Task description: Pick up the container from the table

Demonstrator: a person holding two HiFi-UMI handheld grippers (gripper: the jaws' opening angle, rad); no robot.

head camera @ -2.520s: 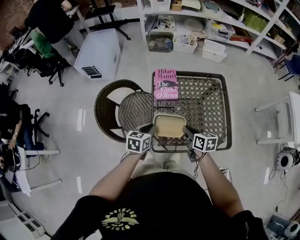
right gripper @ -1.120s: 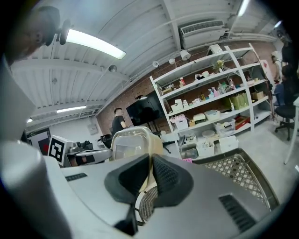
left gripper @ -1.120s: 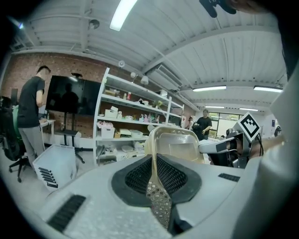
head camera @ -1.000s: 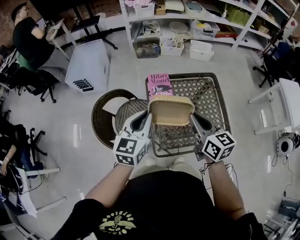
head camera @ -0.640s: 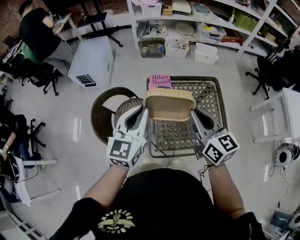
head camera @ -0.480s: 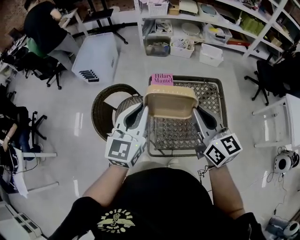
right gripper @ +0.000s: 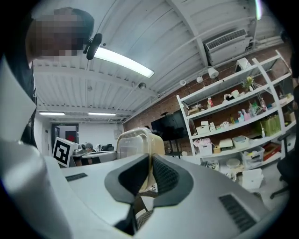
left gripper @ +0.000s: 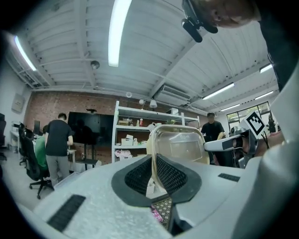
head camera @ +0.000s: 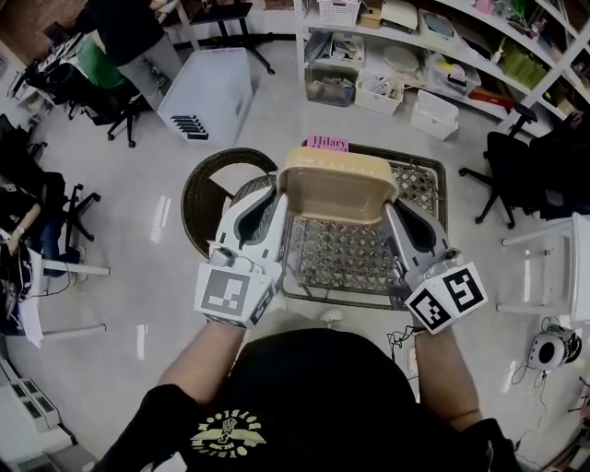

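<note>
Container: held level, clear above wicker table. Your left gripper and right gripper: jaws nearly together, pinching its left and right rims. Pick-up looks complete; only your steady hold remains.

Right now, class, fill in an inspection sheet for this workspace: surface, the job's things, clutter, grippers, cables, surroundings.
Surface: dark lattice-top table, with a round wicker chair at its left.
Job's things: tan container, held up above the table.
Clutter: pink book at the table's far edge, mostly hidden behind the container.
Grippers: left hand-held gripper and right hand-held gripper are each shut on the container's rim, on opposite sides.
Cables: what looks like a dark cable on the floor by the table's near right corner.
Surroundings: white shelves with bins, a white storage box on the floor, a person at a desk far left.
</note>
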